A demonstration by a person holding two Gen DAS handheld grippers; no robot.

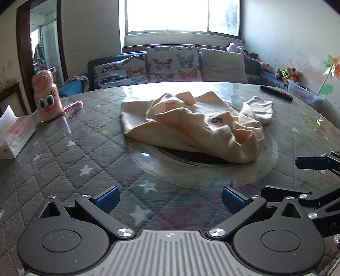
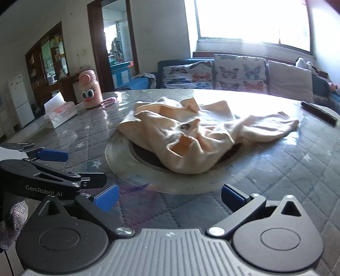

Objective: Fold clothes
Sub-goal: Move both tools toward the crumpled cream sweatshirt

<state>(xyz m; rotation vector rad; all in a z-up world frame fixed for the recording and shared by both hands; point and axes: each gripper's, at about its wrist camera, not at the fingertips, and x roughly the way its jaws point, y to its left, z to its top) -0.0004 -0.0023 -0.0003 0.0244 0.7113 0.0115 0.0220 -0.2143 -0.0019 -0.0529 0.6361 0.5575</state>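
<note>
The cream garment lies crumpled in a loose heap near the middle of the table, partly covering the round glass turntable and its dark hub. It is unfolded: one sleeve trails toward the right edge, a fold sticks up along the far side, and a dark printed mark shows on the top of the bunched cloth. From my right-hand camera the same garment shows an opening facing me, with the sleeve stretched out flat to the right.

My left gripper hangs over the near edge of the table, jaws spread wide, nothing between the blue pads, well short of the cloth. My right gripper is beside it, jaws just as wide and empty, also clear of the garment. Each shows at the edge of the other's view.

The table wears a grey quilted cover with white stars under a clear sheet. At the far left edge stand a pink bottle with a cartoon face and a tissue box. A dark flat bar lies near the far right edge. Beyond the table is a sofa with butterfly cushions under a bright window.
</note>
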